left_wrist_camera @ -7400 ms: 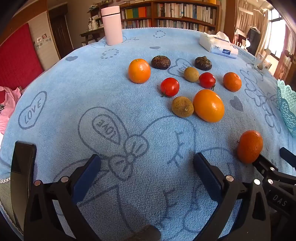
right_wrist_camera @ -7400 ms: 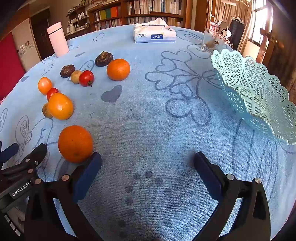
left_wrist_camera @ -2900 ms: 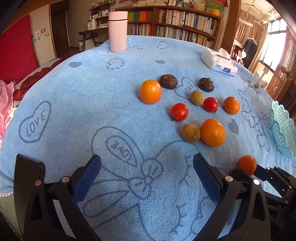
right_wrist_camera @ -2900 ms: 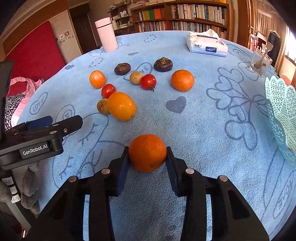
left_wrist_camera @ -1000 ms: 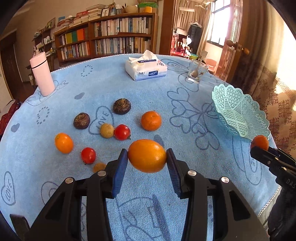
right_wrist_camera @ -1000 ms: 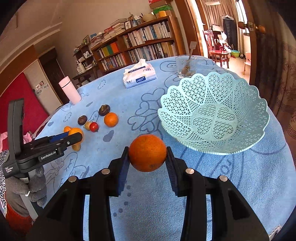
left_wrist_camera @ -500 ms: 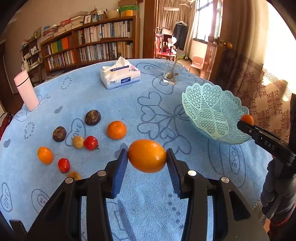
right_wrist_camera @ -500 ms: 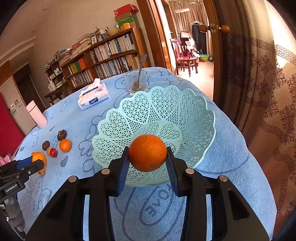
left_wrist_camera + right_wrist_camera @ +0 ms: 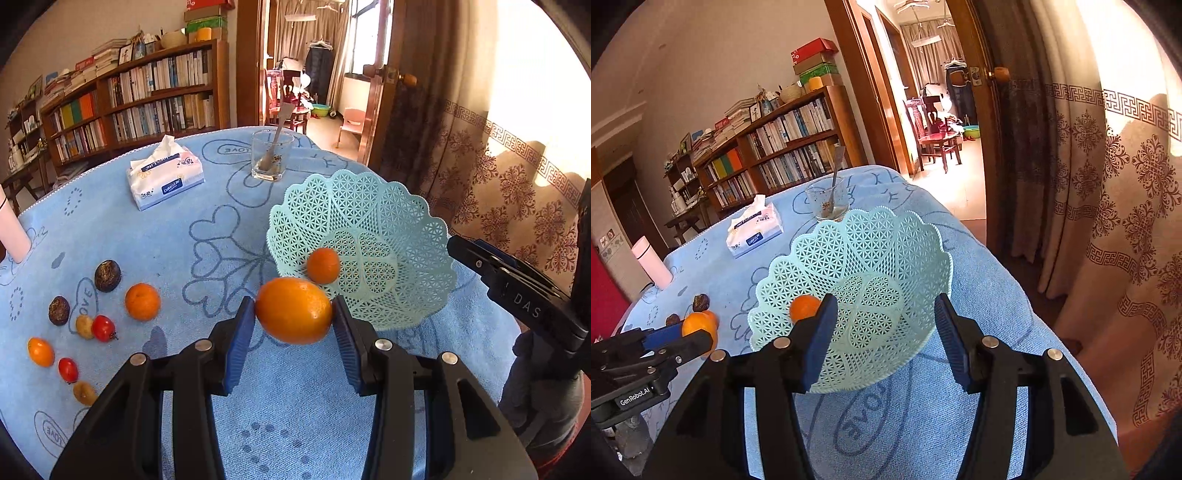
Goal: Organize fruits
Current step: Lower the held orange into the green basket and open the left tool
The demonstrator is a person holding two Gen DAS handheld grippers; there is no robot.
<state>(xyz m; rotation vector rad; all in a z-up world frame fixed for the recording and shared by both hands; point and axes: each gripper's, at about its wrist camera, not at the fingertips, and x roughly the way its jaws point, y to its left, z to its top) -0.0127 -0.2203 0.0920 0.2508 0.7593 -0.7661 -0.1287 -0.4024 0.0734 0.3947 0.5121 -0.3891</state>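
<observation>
My left gripper (image 9: 293, 310) is shut on a large smooth orange (image 9: 291, 314), held above the blue towel just left of the pale green lattice basket (image 9: 369, 184). A smaller orange (image 9: 323, 265) lies inside the basket on its left slope; it also shows in the right wrist view as the orange (image 9: 803, 308) behind my left finger. My right gripper (image 9: 885, 301) hovers over the basket (image 9: 857, 221) with its jaws opening and nothing between them. Several more fruits lie at the left: an orange (image 9: 143, 301), tomatoes (image 9: 102, 328), brown and dark ones (image 9: 107, 275).
A tissue pack (image 9: 164, 181) and a glass with a spoon (image 9: 267, 158) stand behind the basket. A pink bottle (image 9: 11, 229) is at the far left. The table's edge (image 9: 1015, 295) falls off close behind the basket's right side, with a patterned curtain (image 9: 1126, 184) beyond.
My right gripper has opened and let go of its orange, which now lies in the basket. My left gripper has carried the large orange closer to the basket.
</observation>
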